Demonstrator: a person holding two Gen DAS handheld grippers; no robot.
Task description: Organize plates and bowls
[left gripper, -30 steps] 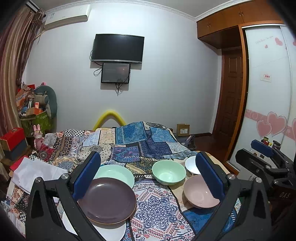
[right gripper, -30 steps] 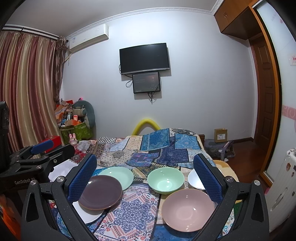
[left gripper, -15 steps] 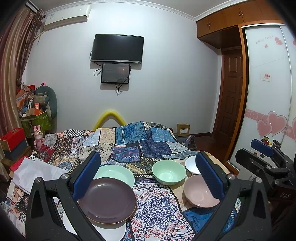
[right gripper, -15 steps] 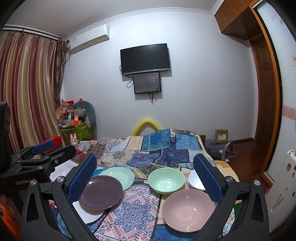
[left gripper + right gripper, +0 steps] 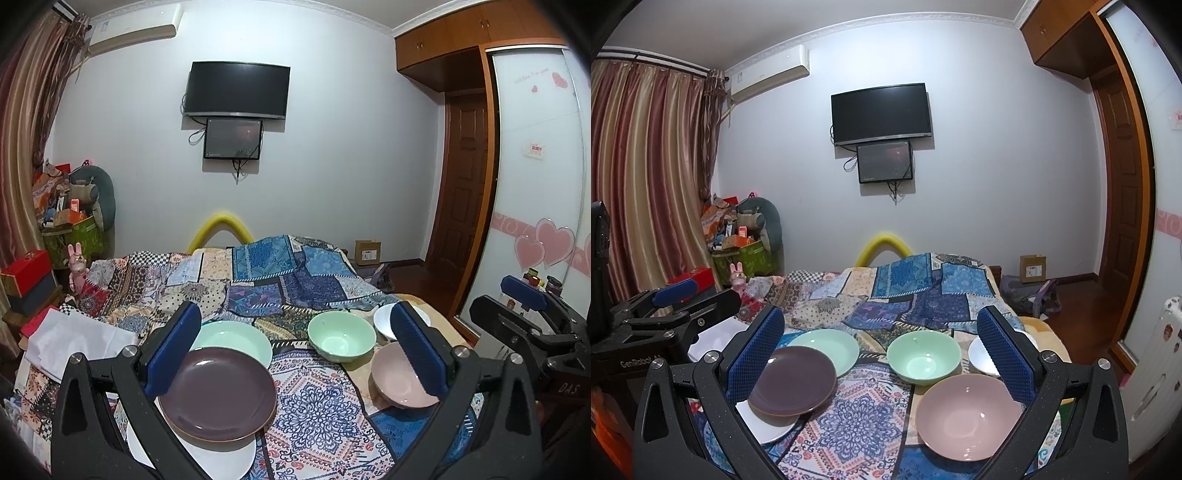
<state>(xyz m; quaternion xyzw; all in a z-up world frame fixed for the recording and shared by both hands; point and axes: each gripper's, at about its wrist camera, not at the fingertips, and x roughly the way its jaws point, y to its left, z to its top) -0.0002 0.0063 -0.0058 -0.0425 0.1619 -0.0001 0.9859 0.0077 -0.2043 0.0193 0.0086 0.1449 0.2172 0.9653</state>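
A: How are the two grippers held?

B: Both are level above the near edge of the patchwork quilt [image 5: 280,291], pointing at the far wall. The left gripper [image 5: 295,350] has its jaws spread wide, gripping nothing. The right gripper [image 5: 881,350] is just as wide and empty.

A: And the dishes?

B: On the quilt. A purple plate [image 5: 218,393] lies on a white plate [image 5: 221,458], touching a green plate [image 5: 236,338] behind it. To the right sit a green bowl [image 5: 923,356], a pink bowl [image 5: 967,415] and a white bowl [image 5: 982,356], close together.
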